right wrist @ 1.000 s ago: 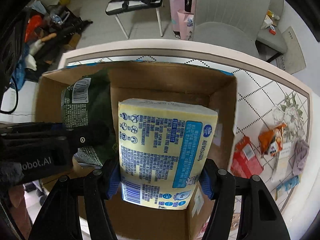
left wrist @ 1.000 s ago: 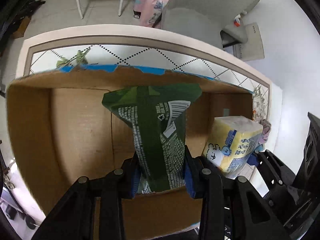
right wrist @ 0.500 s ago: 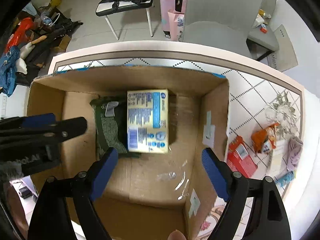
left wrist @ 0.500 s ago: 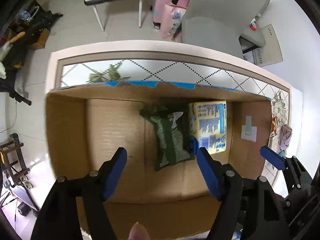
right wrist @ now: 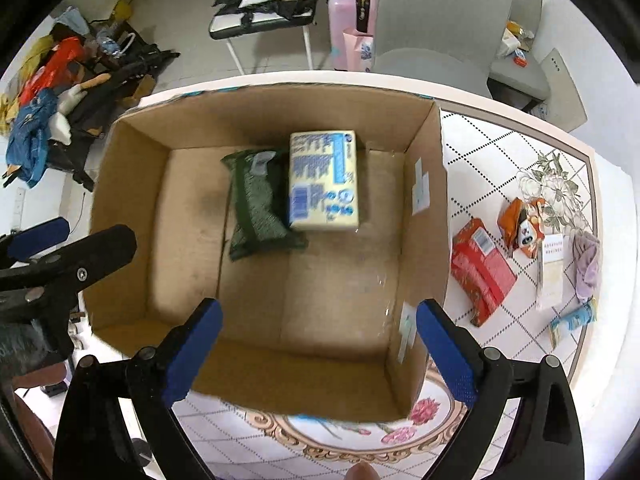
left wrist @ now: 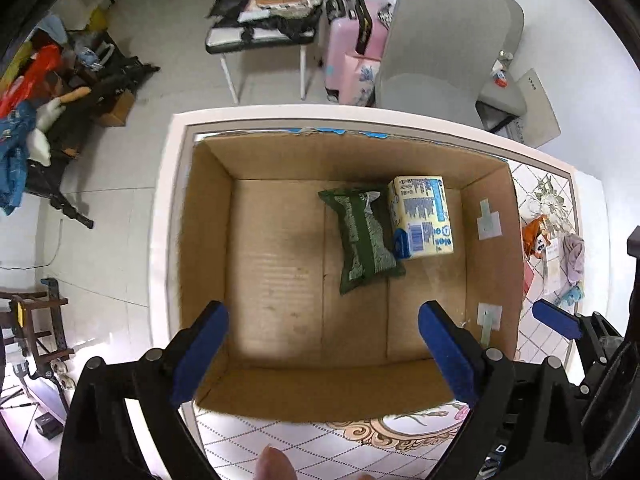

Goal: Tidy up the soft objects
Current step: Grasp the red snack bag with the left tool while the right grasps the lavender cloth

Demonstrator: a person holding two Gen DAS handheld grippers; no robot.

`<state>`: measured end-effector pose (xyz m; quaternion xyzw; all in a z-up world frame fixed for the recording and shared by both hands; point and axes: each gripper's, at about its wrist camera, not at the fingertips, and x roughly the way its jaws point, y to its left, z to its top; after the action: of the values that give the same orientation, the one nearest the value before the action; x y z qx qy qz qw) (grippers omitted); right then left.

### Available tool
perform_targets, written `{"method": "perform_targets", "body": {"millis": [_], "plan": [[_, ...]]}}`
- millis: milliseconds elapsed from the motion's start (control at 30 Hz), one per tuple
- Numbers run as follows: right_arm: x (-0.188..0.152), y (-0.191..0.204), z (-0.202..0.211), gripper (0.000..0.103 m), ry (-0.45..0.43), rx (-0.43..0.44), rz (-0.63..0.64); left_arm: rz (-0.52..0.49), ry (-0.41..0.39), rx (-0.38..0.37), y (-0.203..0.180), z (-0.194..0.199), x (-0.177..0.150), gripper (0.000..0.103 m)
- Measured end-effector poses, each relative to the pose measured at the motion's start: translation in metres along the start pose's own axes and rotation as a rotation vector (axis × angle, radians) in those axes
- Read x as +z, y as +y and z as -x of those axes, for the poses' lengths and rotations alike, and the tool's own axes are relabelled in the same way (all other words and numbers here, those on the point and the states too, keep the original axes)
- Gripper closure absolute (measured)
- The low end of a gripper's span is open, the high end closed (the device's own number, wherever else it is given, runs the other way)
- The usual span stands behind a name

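A green soft pack (left wrist: pixel 366 238) (right wrist: pixel 256 204) and a yellow-and-blue tissue pack (left wrist: pixel 422 217) (right wrist: pixel 323 180) lie side by side on the floor of an open cardboard box (left wrist: pixel 204 240) (right wrist: pixel 128 184). My left gripper (left wrist: pixel 323 344) is open and empty, high above the box's near edge. My right gripper (right wrist: pixel 318 340) is open and empty too, above the box's near right part. The left gripper's fingers (right wrist: pixel 68 258) show at the left of the right wrist view.
The box stands on a tiled table (right wrist: pixel 500 168). To its right lie a red pack (right wrist: pixel 482 270), an orange pack (right wrist: pixel 520 226), a white packet (right wrist: pixel 552 270), a purple cloth (right wrist: pixel 586 266) and a small blue item (right wrist: pixel 572 318). A grey chair (left wrist: pixel 440 44) and pink suitcase (left wrist: pixel 346 48) stand beyond the table.
Both grippers let go of their packs, which now lie in the box. Both grippers opened and pulled up and back from the box.
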<state>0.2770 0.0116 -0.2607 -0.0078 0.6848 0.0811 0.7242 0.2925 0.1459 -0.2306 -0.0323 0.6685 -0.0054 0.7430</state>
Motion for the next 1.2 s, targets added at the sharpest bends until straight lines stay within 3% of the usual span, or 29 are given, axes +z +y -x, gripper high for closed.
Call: {"method": "perform_targets", "body": {"millis": [200,367,500,633,767,833,900,1033,1200], "plan": [[-0.027,0.004,0.031,0.004,-0.036,0.060,0.013,0.019,-0.056,-0.001,-0.003,0.039,-0.030,0.006],[-0.042,-0.018,0.061,0.004,-0.079,0.124,-0.010,0.033,-0.103,-0.033,-0.024,0.071,-0.038,0.006],[-0.048,-0.069,0.090,0.004,-0.132,0.168,-0.087,0.009,-0.140,-0.071,-0.067,0.096,-0.030,0.006],[-0.052,-0.143,0.110,0.004,-0.172,0.145,-0.175,-0.038,-0.131,-0.107,-0.130,0.096,-0.017,0.006],[-0.057,-0.235,0.111,0.004,-0.164,0.065,-0.272,-0.028,-0.034,-0.203,-0.188,0.063,-0.001,0.006],[-0.057,-0.277,0.102,0.004,-0.140,0.046,-0.314,0.020,0.070,-0.288,-0.217,0.024,0.010,0.006],[-0.056,-0.315,0.089,0.004,-0.107,0.026,-0.340,0.075,0.166,-0.322,-0.238,-0.015,0.018,0.006],[-0.046,-0.376,0.054,0.004,-0.029,-0.038,-0.335,0.156,0.296,-0.312,-0.270,-0.086,0.025,0.006],[-0.032,-0.421,0.007,0.004,0.057,-0.076,-0.298,0.192,0.379,-0.265,-0.296,-0.144,0.027,0.006]]}}
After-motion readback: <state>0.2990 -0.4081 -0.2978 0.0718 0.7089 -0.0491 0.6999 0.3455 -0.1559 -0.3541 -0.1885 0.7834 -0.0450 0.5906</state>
